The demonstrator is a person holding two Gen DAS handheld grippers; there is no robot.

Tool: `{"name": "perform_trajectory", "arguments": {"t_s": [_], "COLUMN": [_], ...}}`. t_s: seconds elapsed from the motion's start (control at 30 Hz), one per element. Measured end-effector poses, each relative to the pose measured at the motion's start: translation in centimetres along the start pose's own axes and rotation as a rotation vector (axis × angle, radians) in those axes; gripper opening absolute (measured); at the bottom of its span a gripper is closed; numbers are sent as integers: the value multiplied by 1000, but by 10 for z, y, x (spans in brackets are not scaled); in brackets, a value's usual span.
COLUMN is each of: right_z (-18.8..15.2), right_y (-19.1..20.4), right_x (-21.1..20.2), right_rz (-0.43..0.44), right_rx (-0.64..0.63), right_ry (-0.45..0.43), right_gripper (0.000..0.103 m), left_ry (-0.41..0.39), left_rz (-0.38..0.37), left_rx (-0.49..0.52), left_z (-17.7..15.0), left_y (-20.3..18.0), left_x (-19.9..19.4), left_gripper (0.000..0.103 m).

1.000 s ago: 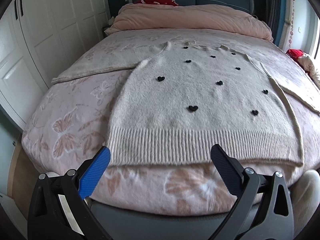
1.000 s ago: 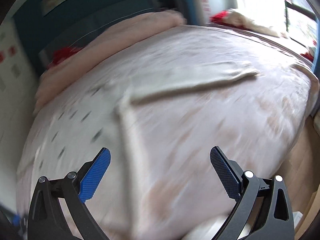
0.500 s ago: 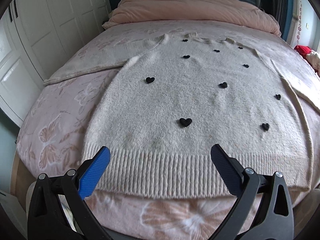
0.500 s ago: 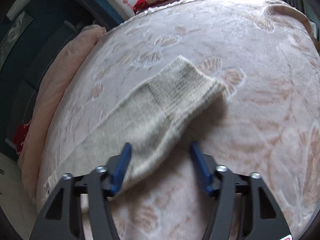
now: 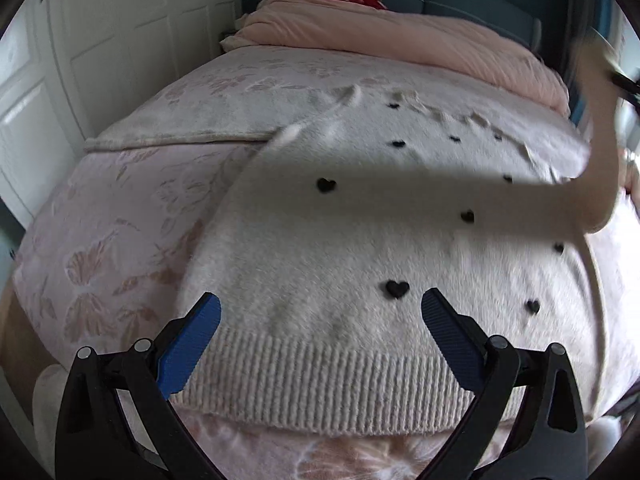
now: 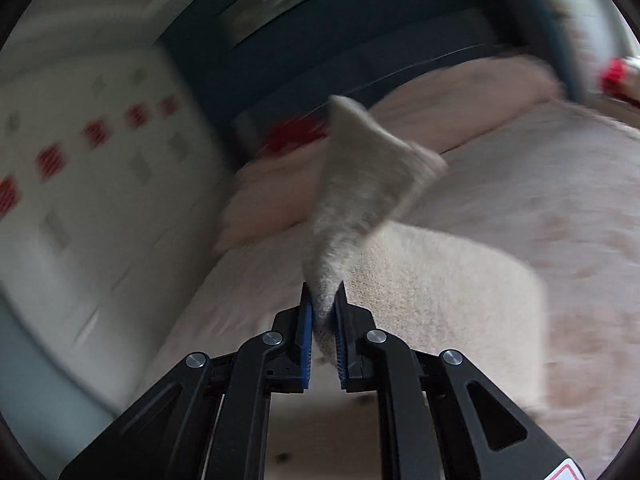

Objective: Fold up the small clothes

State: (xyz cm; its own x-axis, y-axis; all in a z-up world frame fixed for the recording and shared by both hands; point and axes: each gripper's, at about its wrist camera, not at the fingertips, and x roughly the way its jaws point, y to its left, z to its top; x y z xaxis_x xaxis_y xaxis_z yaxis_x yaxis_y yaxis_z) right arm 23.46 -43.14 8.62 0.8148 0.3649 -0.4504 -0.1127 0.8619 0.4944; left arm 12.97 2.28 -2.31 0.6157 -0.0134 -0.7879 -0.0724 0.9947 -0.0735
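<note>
The left tongs (image 5: 321, 312) stand wide apart over the ribbed hem of the cream sweater (image 5: 360, 248), touching nothing. The sweater lies flat on the bed (image 5: 120, 240), black hearts up. The right tongs (image 6: 323, 300) have just been closing and now clamp the sleeve cuff (image 6: 360, 184), lifted above the sweater. Beyond lies a pink duvet (image 5: 400, 40).
</note>
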Motion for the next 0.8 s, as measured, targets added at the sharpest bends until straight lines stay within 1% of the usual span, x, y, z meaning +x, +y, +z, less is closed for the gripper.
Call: {"name": "perform_trajectory", "arguments": {"t_s": [0.03, 0.1, 0.17, 0.2, 0.23, 0.27, 0.33, 0.4, 0.43, 0.5, 0.53, 0.57, 0.6, 0.63, 0.67, 0.7, 0.73, 0.77, 0.8], "right_z": [-10, -42, -70, -86, -95, -106, -125, -133, -135, -135, -144, -142, -144, -141, -140, -139, -137, -136, -133], "right_y": [19, 51, 58, 51, 45, 38, 5, -32, -47, -83, -91, -105, -115, -124, -130, -139, -148, -154, -158], "right_x": [23, 79, 105, 107, 104, 97, 72, 54, 46, 34, 27, 25, 26, 28, 32, 36, 46, 51, 60], "right_rz": [14, 12, -17, -15, -11, -13, -82, -143, -165, -200, -201, -193, -175, -151, -130, -111, -93, -89, -87], "right_rx": [-38, -105, -112, -76, -44, -7, 73, 148, 190, 294, 337, 387, 434, 476, 517, 559, 600, 623, 637], "right_ry": [44, 166, 232, 252, 258, 261, 253, 248, 252, 250, 239, 226, 215, 205, 196, 191, 184, 174, 160], "right_gripper": [22, 34, 34, 35, 37, 38, 45, 46, 46, 48, 48, 48, 48, 48, 48, 48, 48, 48, 43], "left_ry": [1, 12, 22, 24, 28, 30, 44, 60, 73, 102, 132, 165, 189, 205, 212, 212, 205, 198, 195], "left_rz": [-17, -51, -95, -118, -164, -192, -239, -272, -286, -304, -320, -332, -321, -320, -321, -300, -286, -271, -278], "left_rx": [-22, -58, -97, -118, -156, -181, -228, -261, -279, -303, -325, -349, -374, -401, -417, -419, -418, -404, -388], "left_z": [4, 14, 31, 39, 52, 62, 87, 105, 117, 131, 138, 143, 147, 149, 152, 156, 158, 163, 169], "left_y": [6, 18, 29, 34, 41, 45, 47, 42, 34, 22, 14, 6, 1, -4, -10, -15, -17, -22, -24], "left_x": [-1, 1, 5, 7, 14, 20, 44, 69, 90, 119, 140, 159, 173, 186, 198, 207, 212, 215, 217], "left_gripper": [98, 98, 98, 98, 98, 98, 98, 98, 98, 98, 98, 98, 97, 90, 78, 69, 48, 24, 13]}}
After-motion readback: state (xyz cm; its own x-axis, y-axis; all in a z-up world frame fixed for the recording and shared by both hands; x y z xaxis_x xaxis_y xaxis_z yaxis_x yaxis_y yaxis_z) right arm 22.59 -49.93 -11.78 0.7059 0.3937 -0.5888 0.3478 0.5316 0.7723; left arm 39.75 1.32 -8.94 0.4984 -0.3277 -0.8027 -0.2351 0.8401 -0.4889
